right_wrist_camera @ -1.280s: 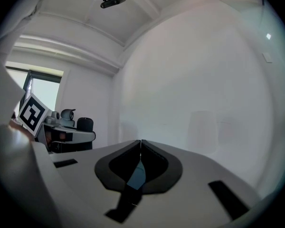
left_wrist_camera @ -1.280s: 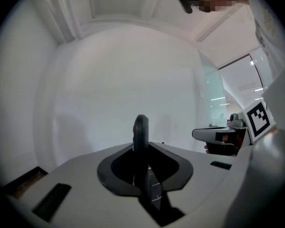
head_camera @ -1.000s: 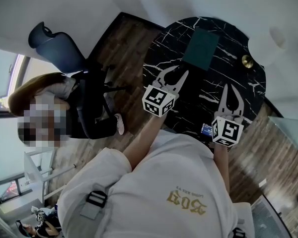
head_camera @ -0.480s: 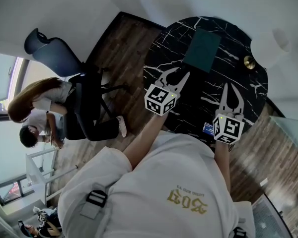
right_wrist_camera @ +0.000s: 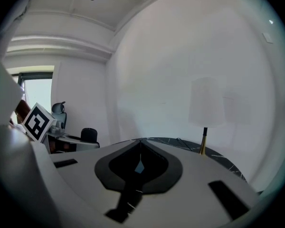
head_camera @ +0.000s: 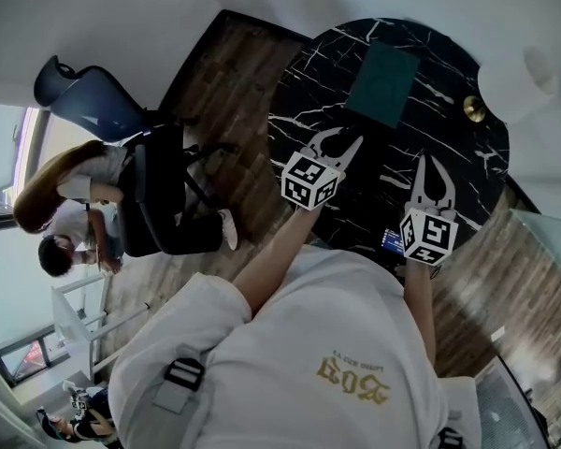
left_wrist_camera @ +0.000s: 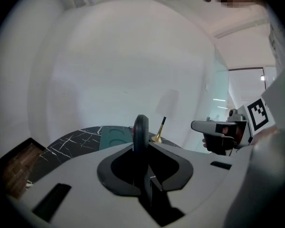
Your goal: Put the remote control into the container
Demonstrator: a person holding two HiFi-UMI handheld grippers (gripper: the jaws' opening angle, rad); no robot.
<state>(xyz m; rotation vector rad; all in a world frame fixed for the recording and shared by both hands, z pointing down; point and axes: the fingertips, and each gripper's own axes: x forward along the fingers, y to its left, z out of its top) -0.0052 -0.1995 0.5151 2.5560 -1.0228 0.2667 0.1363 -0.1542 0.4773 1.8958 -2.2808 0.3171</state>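
Note:
A black marble round table [head_camera: 449, 54] carries a green container [head_camera: 383, 73] at its far side. My left gripper [head_camera: 344, 138] hovers over the table's near left, short of the container. It is shut on a thin dark remote control [left_wrist_camera: 141, 131], held on edge between the jaw tips. Beyond it in the left gripper view lies the green container [left_wrist_camera: 115, 136]. My right gripper [head_camera: 430, 164] hangs over the near right of the table, with its jaws shut tip to tip [right_wrist_camera: 140, 141] and nothing between them.
A white lamp [head_camera: 522, 78] with a brass base [head_camera: 474, 108] stands at the table's far right. A small blue item [head_camera: 390, 242] lies at the near edge. A seated person [head_camera: 75, 204] and a blue chair [head_camera: 84, 96] are on the wooden floor to the left.
The left gripper has edged a little forward and to the right with the remote control still in it. The right gripper has barely moved.

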